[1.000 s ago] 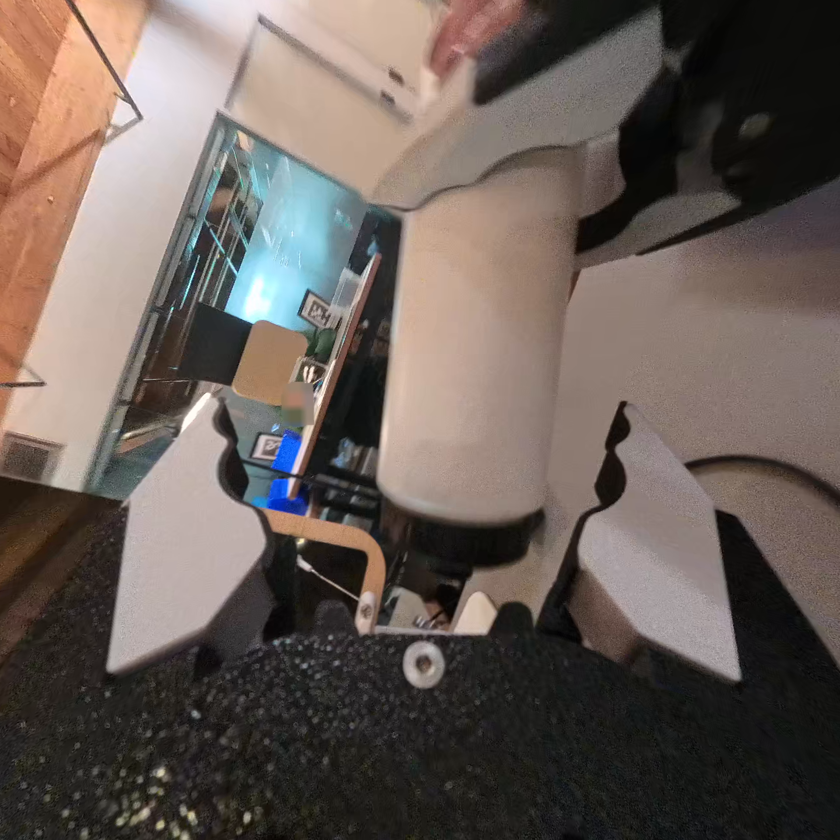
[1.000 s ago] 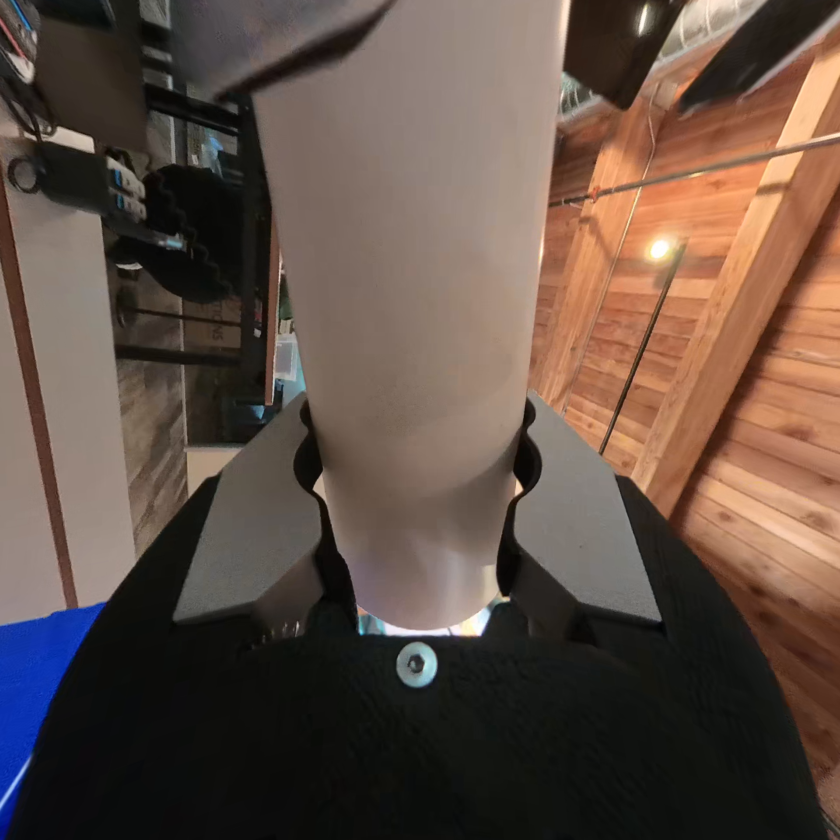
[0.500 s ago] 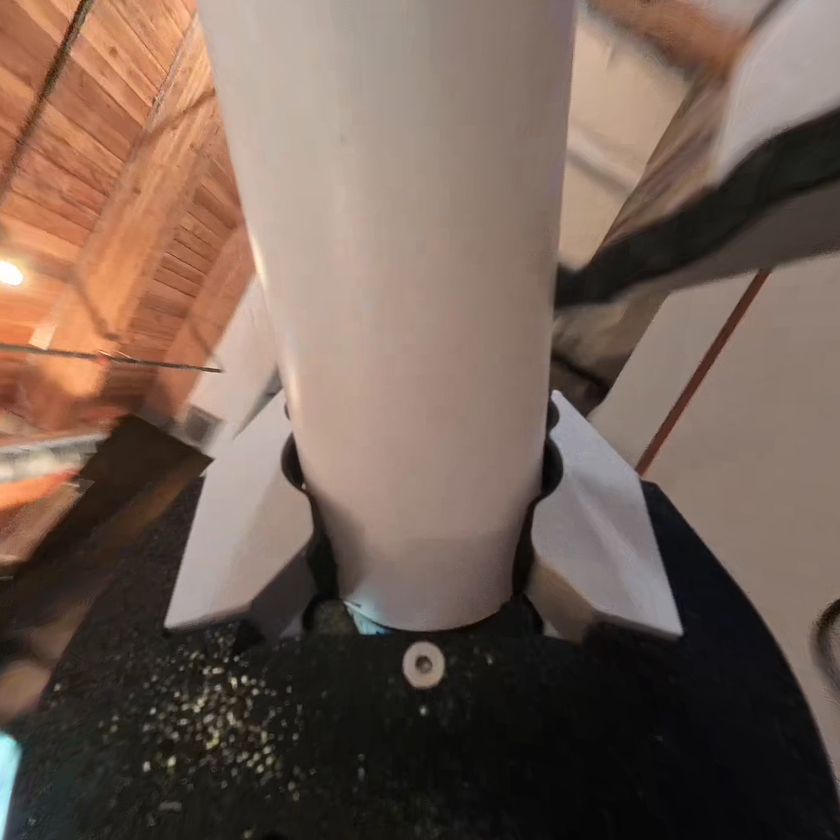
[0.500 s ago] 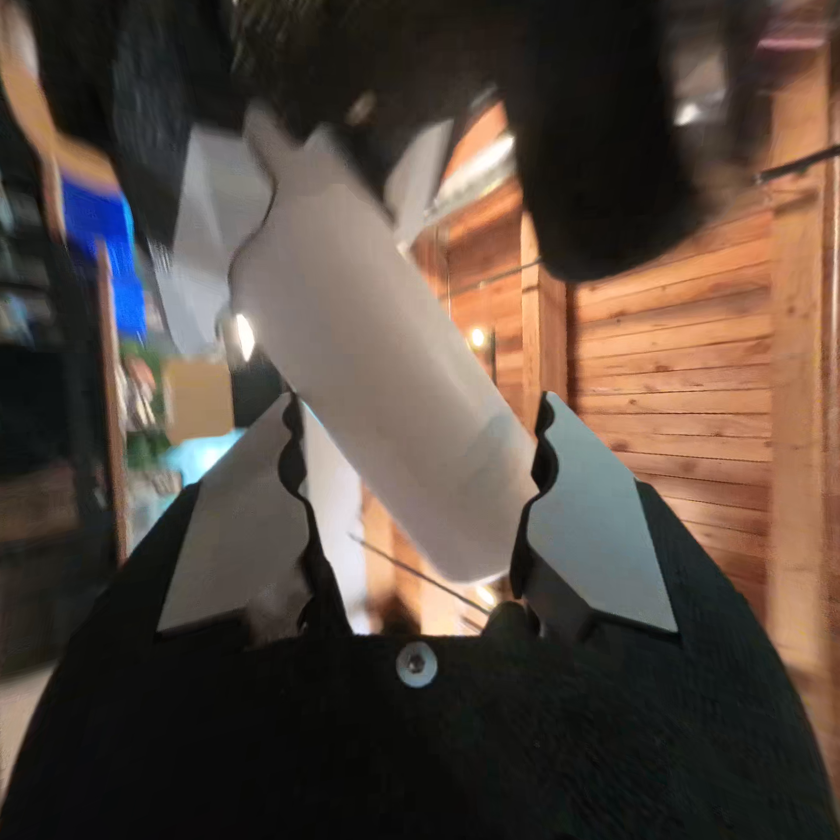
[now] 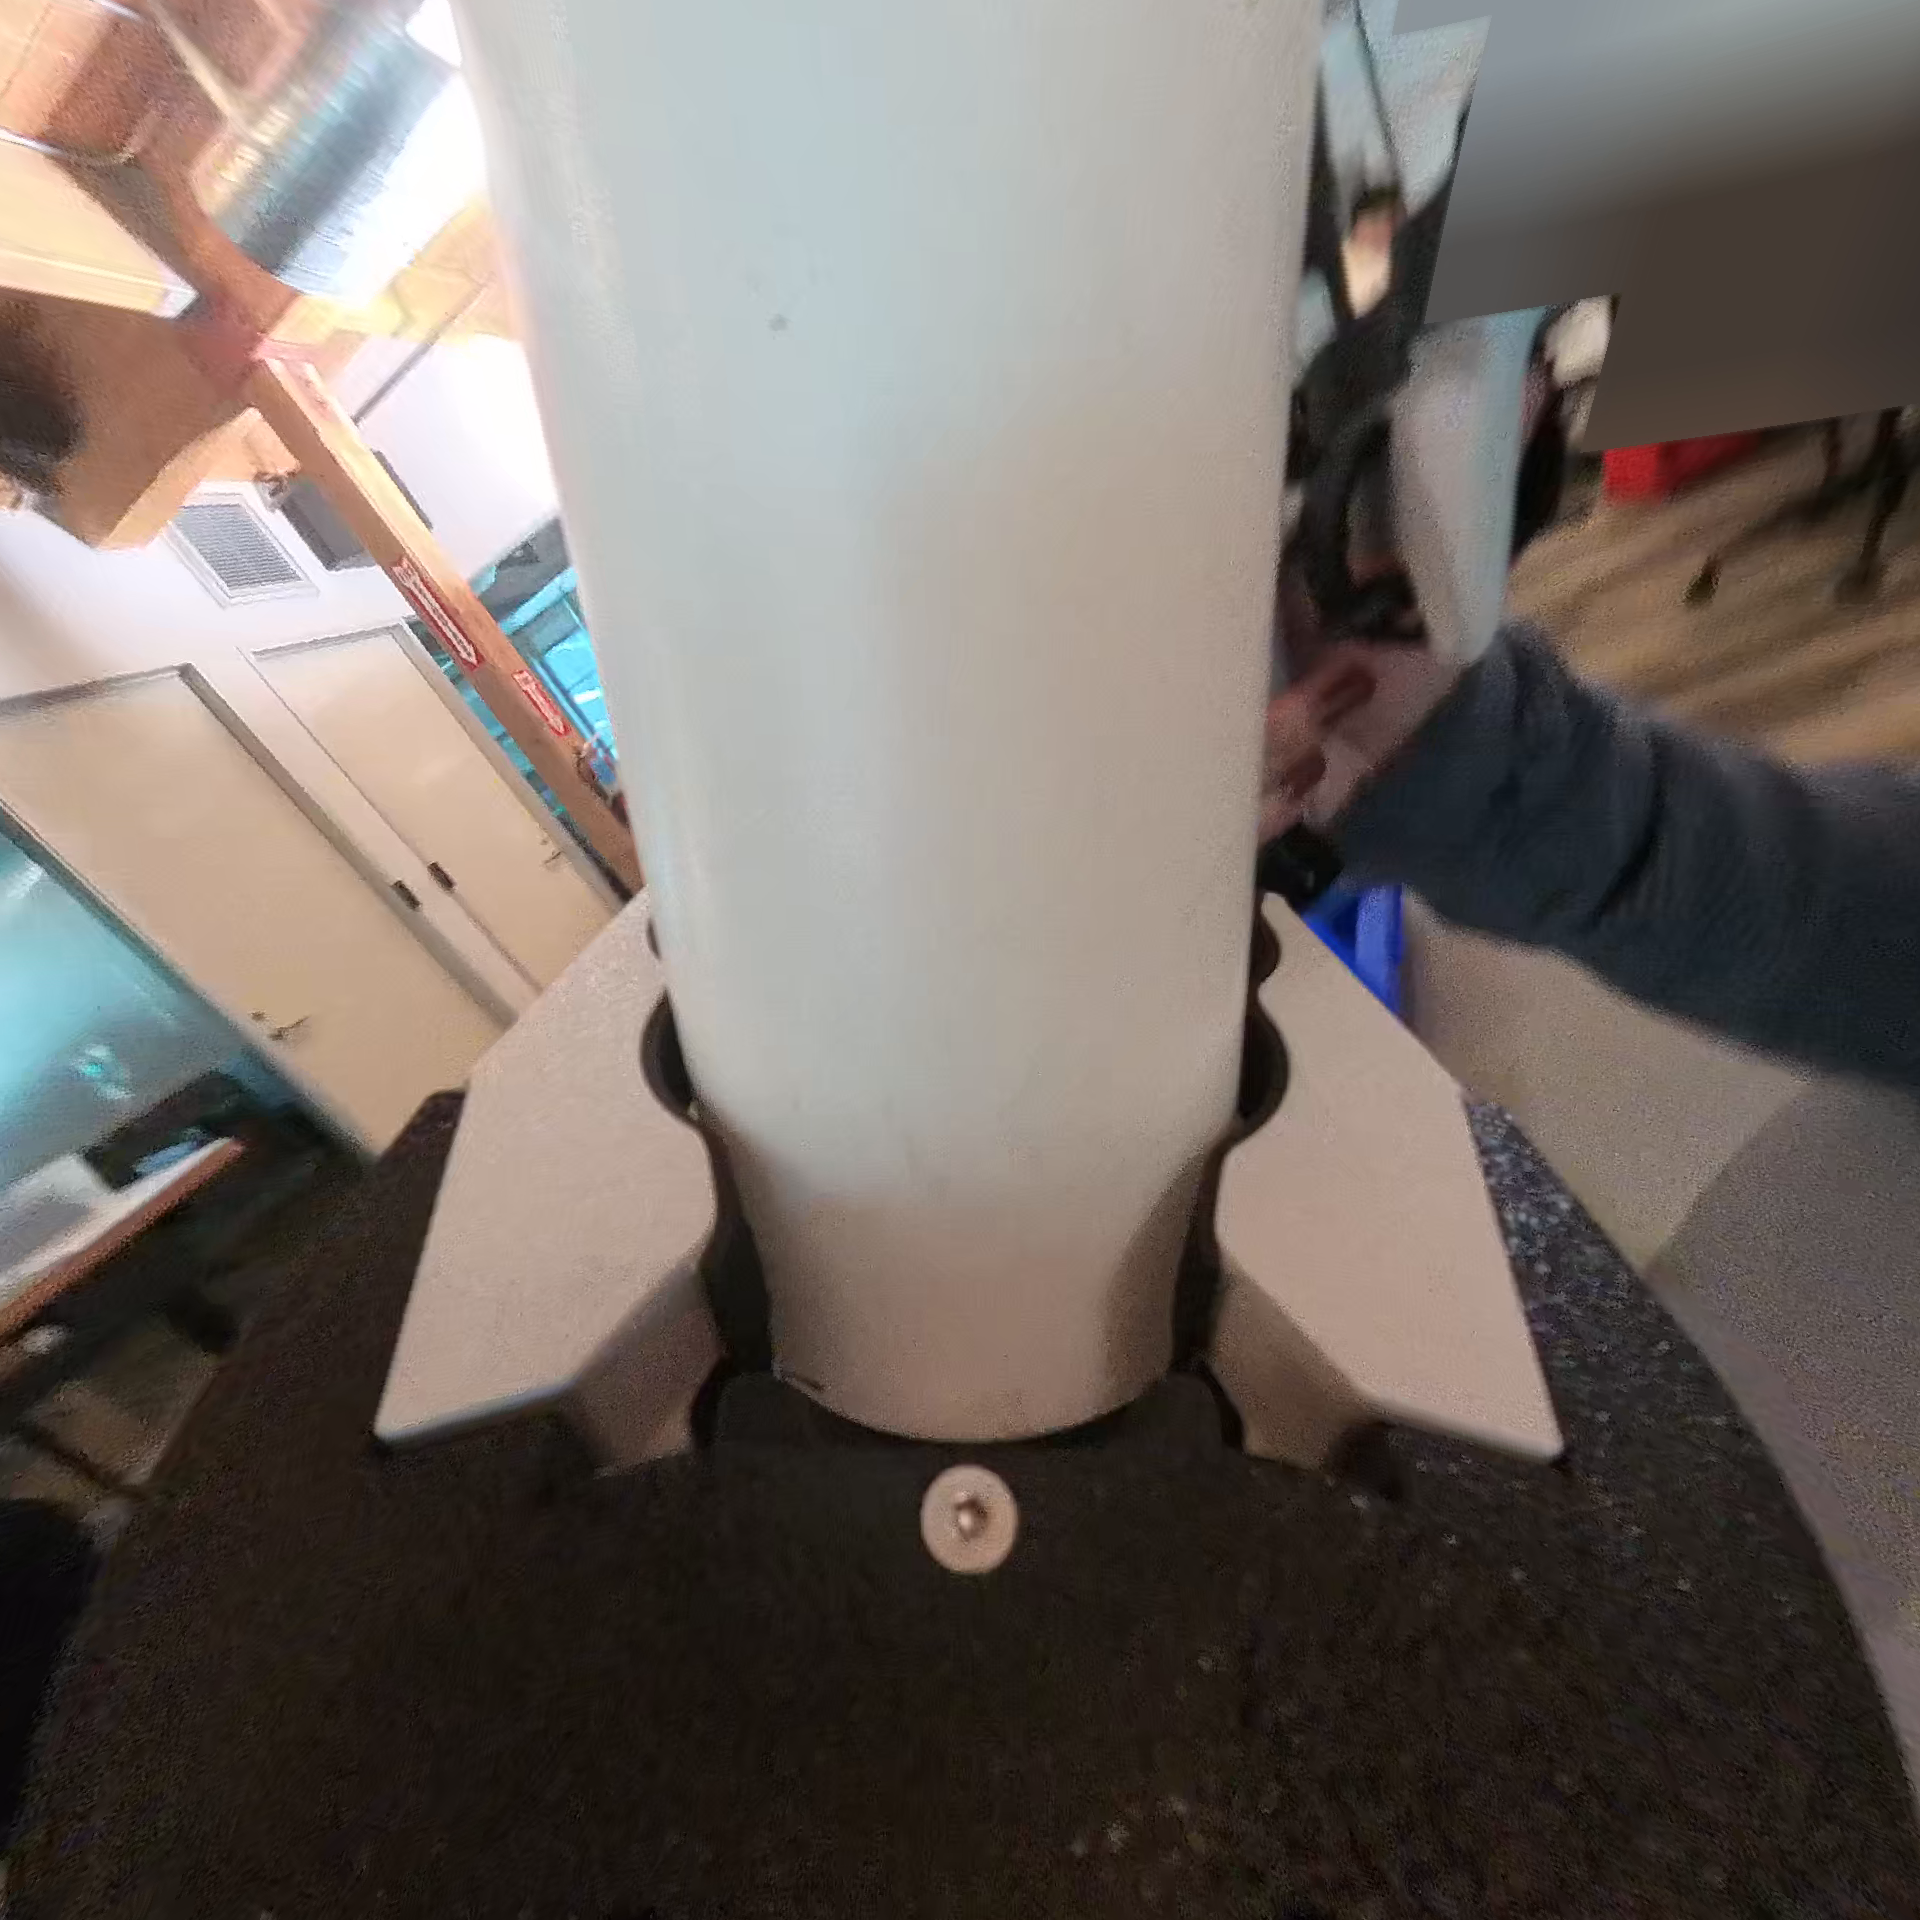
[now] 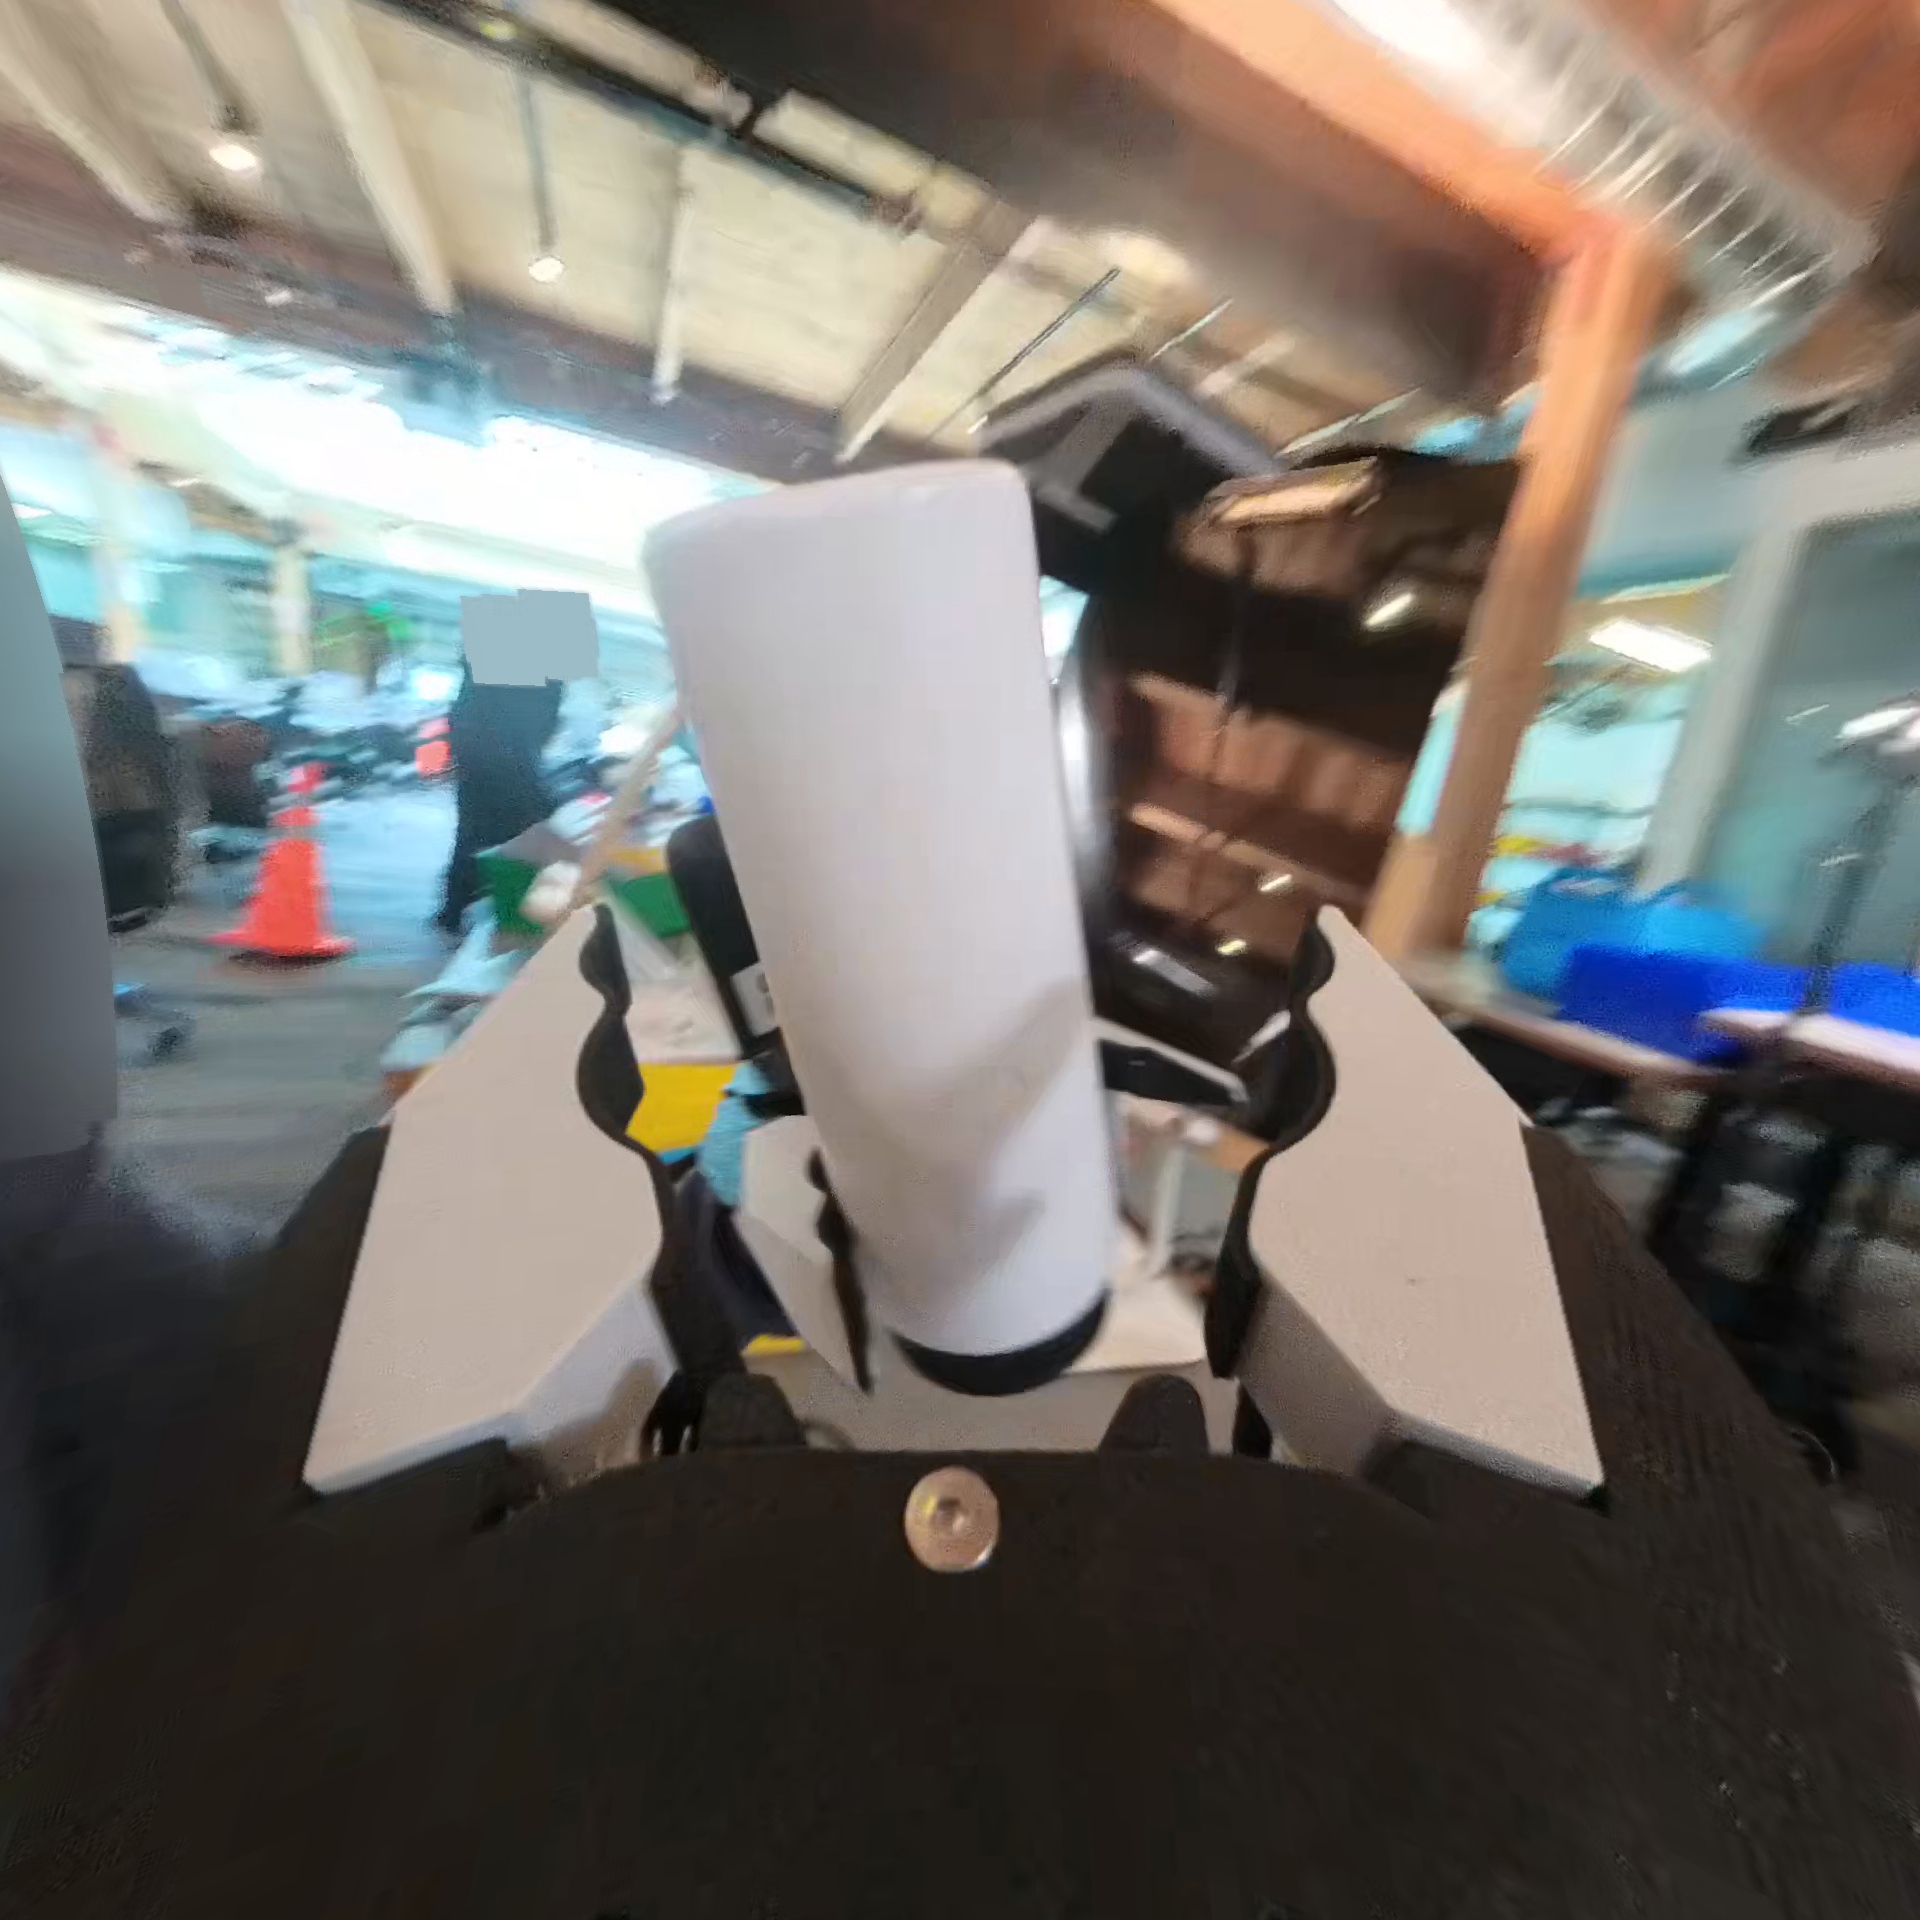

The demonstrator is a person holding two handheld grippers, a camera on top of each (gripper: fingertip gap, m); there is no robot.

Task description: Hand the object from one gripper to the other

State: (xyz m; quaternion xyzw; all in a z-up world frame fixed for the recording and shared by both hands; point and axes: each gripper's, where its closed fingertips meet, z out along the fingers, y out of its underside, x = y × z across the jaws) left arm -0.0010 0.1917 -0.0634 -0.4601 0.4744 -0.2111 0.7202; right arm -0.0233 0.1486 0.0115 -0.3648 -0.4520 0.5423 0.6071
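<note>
A white cylindrical bottle (image 5: 914, 623) with a dark cap end stands between the fingers of my left gripper (image 5: 956, 935), which is shut on its lower end. In the right wrist view the same bottle (image 6: 894, 883) points up and away, its dark cap low down, and one pale finger (image 6: 800, 1236) of the left gripper clamps it. My right gripper (image 6: 956, 935) is open with its fingers wide apart. It is empty and sits nearer the camera than the bottle, not touching it. A hand (image 5: 1340, 717) and a blue-grey sleeve (image 5: 1621, 831) show to the right in the left wrist view.
An orange cone (image 6: 286, 883) and a standing person (image 6: 499, 769) are far off on the left. A wooden post (image 6: 1507, 623) and blue bins (image 6: 1714, 987) on tables are at the right. Pale doors (image 5: 312, 831) lie behind the left gripper.
A second ago the right gripper held the bottle and the left was open. The left then shut on it, the right opened and drew back, and both views swung round.
</note>
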